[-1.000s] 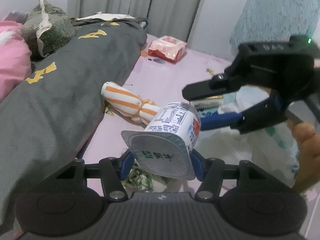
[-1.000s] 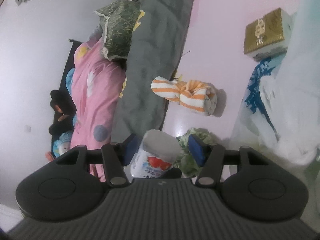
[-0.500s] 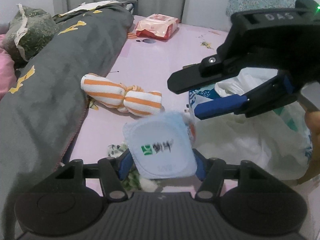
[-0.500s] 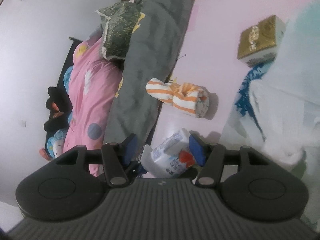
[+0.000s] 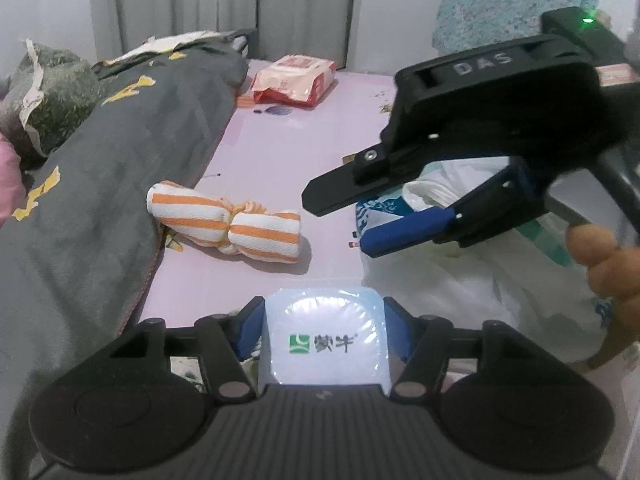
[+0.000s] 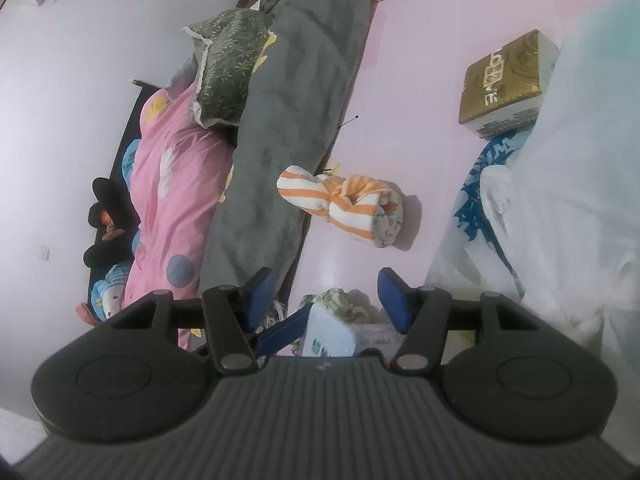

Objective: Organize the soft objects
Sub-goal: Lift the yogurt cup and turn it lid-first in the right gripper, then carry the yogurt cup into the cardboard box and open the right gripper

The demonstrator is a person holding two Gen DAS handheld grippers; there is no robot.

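- Left hand-held gripper (image 5: 324, 330) clenched on a yogurt cup (image 5: 325, 342), blue pads pressed to both sides, foil lid with green logo facing the camera.
- Cup held low over the pink bed sheet (image 5: 280, 152), above a crumpled green-patterned cloth (image 6: 340, 300) visible only in part.
- Right hand-held gripper (image 6: 326, 294) released, fingers spread wide with nothing between them; in the left view, hung above and to the right of the cup, fingers (image 5: 404, 230) pointing left over a white plastic bag (image 5: 460, 280).
- Orange-and-white striped towel roll (image 5: 228, 222), knotted at its middle, lay on the sheet just beyond the cup, one end touching the edge of a grey quilt (image 5: 120, 160).
- Green leaf-print pillow (image 6: 228, 76) rested against the quilt, beside a pink blanket (image 6: 176, 184).
- Pink wet-wipe pack (image 5: 294, 84) lay far back on the sheet near the curtains (image 5: 240, 4).
- Gold tissue pack (image 6: 506, 80) sat next to the plastic bag.
- Bare fingers of the person's right hand (image 5: 600, 260) seen on the right gripper's handle.
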